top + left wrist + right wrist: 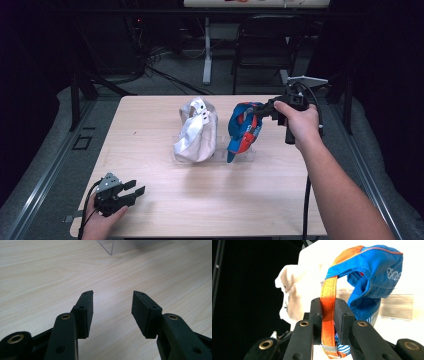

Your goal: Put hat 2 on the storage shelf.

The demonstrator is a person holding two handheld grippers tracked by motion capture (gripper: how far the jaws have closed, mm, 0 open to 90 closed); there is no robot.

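Because the blue and orange cap [243, 131] hangs from only its orange strap [328, 315], on which the right tongs [328, 305] are clamped, it looks liable to swing or slide free if the pull turns sharp. It sits over a clear stand [246, 155] at the counter [210, 200] middle, just beside a white cap [196, 130]; a sideways tug could knock that neighbour. The left tongs [112, 305] rest apart and empty at the near-left edge, too far off to steady anything.
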